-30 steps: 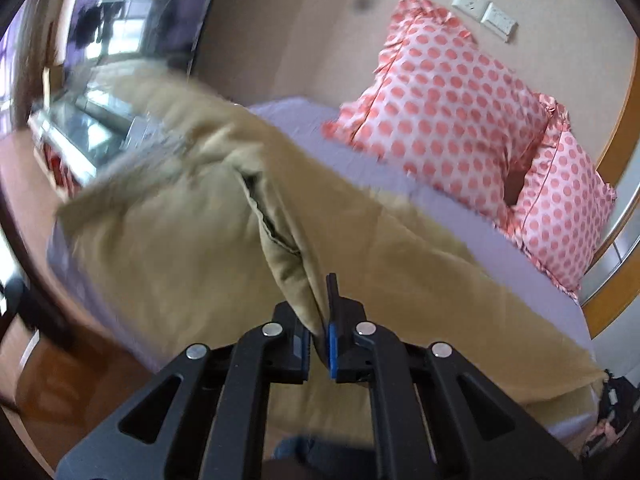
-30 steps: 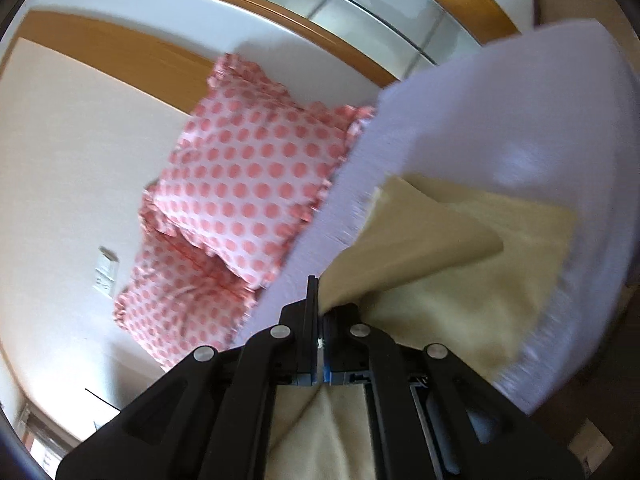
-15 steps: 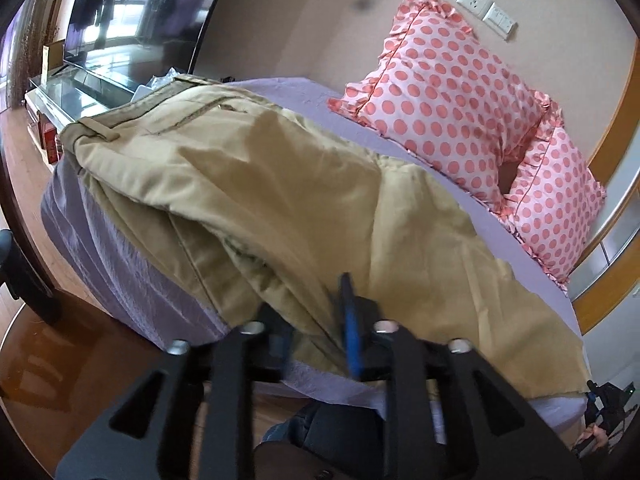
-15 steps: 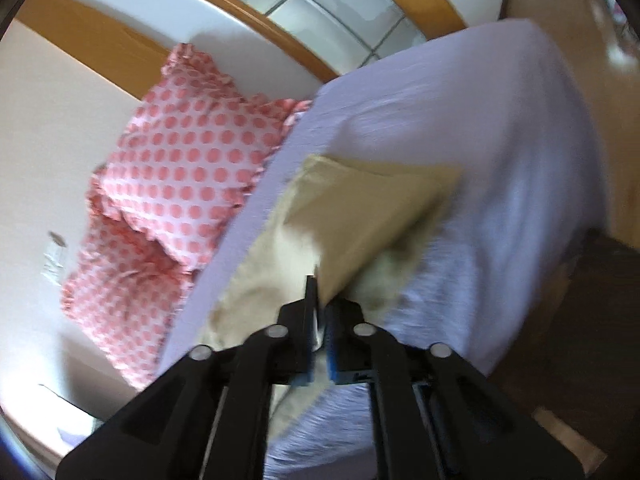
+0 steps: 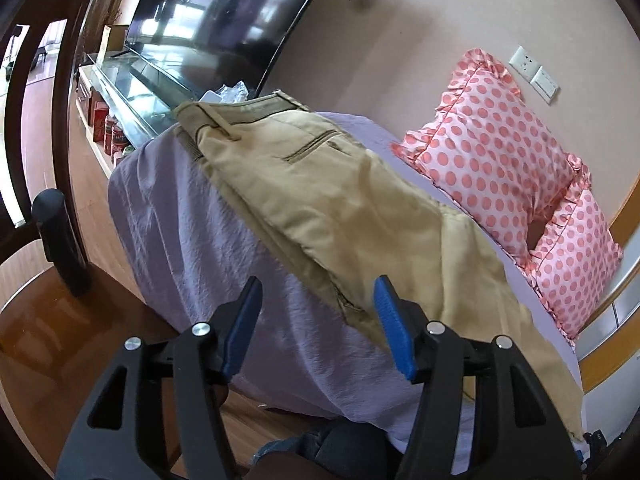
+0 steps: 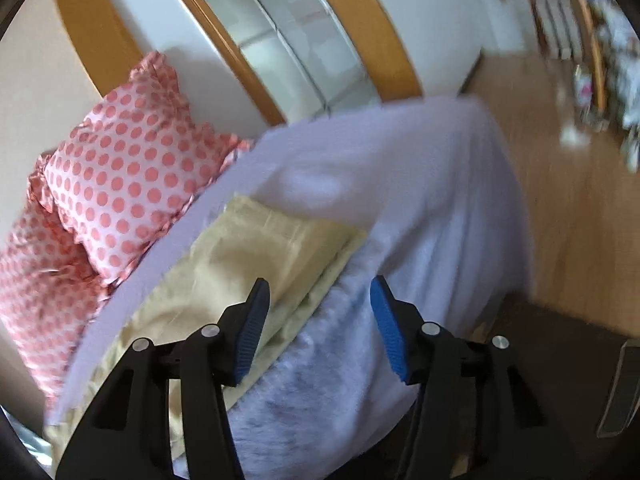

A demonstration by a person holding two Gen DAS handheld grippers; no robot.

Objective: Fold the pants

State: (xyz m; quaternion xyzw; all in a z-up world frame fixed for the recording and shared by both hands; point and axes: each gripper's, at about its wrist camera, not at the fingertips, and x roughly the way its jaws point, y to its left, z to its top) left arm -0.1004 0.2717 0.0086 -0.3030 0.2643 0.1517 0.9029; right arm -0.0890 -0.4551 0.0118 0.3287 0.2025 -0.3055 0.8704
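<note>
The pants (image 5: 340, 216), a tan woven cotton with a stitched back pocket slit and a belt loop at the waistband, lie folded lengthwise along the near side of the bed (image 5: 192, 240), on its crinkled lavender sheet. Their waistband sits at the bed's far corner by the glass-topped TV stand (image 5: 132, 92); the legs run back along the bed edge, their flat layered cuffs (image 6: 280, 240) squared off beside the frilled, pink polka-dot pillows (image 5: 492, 156).

The left tongs (image 5: 318, 328) are spread wide just off the bed edge, their ribbed blue pads (image 5: 392, 328) empty, the fabric's seam edge between them but not pinched. The right tongs (image 6: 318, 324) are likewise spread and empty, near the cuffs.
</note>
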